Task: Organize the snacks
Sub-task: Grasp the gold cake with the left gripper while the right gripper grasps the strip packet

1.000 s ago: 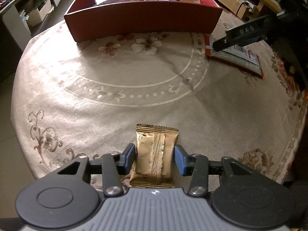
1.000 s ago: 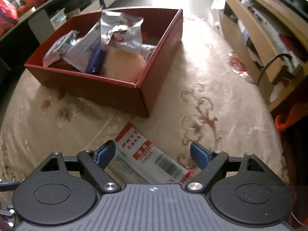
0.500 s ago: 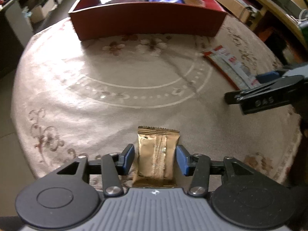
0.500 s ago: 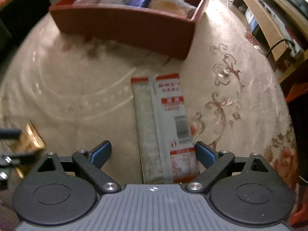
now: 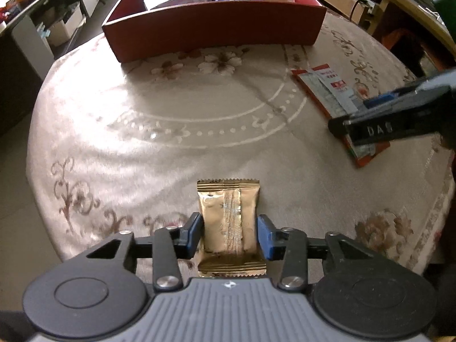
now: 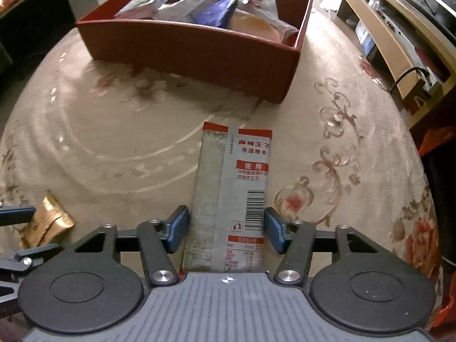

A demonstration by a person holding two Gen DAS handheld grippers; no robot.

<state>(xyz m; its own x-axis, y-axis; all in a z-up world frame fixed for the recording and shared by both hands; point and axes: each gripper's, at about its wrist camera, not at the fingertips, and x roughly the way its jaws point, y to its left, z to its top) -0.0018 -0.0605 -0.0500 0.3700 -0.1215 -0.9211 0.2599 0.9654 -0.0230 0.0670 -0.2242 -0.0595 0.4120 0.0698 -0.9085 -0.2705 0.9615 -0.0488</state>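
Note:
A gold foil snack packet (image 5: 230, 222) lies near the front edge of the round table, and my left gripper (image 5: 229, 236) is closing on it with both blue pads against its long sides. The same packet (image 6: 47, 222) shows at the left of the right wrist view. A long red-and-grey snack packet (image 6: 230, 193) lies flat on the cloth. My right gripper (image 6: 226, 230) is closing over its near half, and the pads meet its two edges. A red box (image 6: 188, 48) holding several snack bags stands behind both packets.
A beige flowered cloth (image 5: 171, 119) covers the table. The red box (image 5: 213, 28) sits at the far side. My right gripper's dark finger (image 5: 384, 122) reaches in from the right over the long packet (image 5: 327, 88). A wooden shelf (image 6: 384, 28) with cables stands beyond the table's right edge.
My right gripper drew back along the long packet and its jaws narrowed from wide apart to the packet's edges. The left gripper's pads moved in against the gold packet.

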